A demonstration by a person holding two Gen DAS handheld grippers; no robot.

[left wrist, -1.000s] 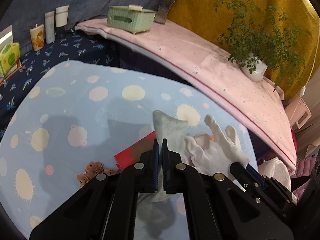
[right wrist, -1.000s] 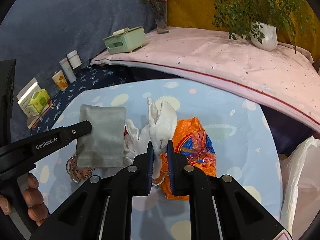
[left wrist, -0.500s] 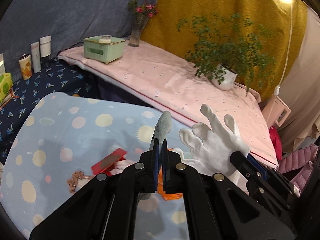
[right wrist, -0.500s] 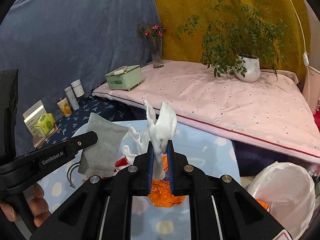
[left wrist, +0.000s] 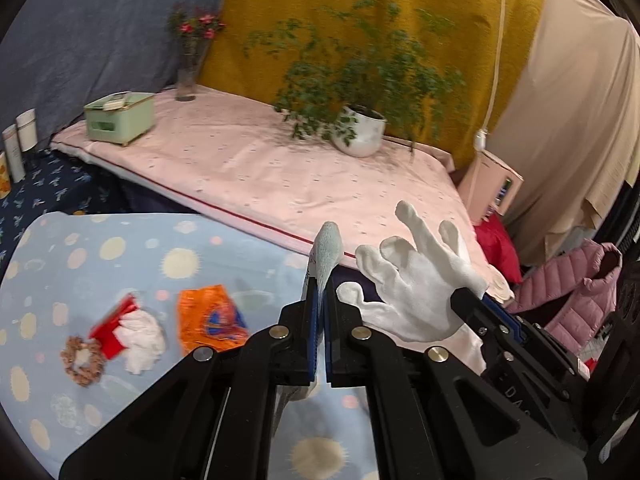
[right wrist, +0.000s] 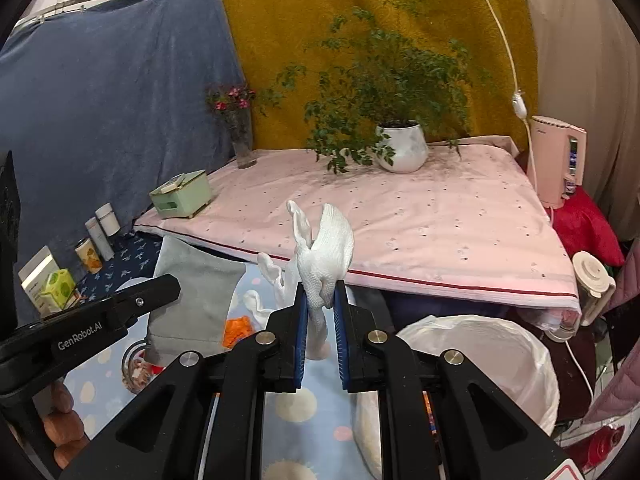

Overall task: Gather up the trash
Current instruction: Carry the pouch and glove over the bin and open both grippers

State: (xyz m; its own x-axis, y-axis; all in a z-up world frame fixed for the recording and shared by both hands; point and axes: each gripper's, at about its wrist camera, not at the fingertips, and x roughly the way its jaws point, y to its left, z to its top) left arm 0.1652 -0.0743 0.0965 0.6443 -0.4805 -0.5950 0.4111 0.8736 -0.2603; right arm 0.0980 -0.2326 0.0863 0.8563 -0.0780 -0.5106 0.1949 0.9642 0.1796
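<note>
Both grippers have lifted their catches off the table.
One lined bin has come into view; four scraps stay on the dotted cloth; right gripper clamps one white glove, left gripper one grey pouch.

Lower part of grey pouch hidden behind closed fingers; bin bag partly blocked by gripper frame.
</note>
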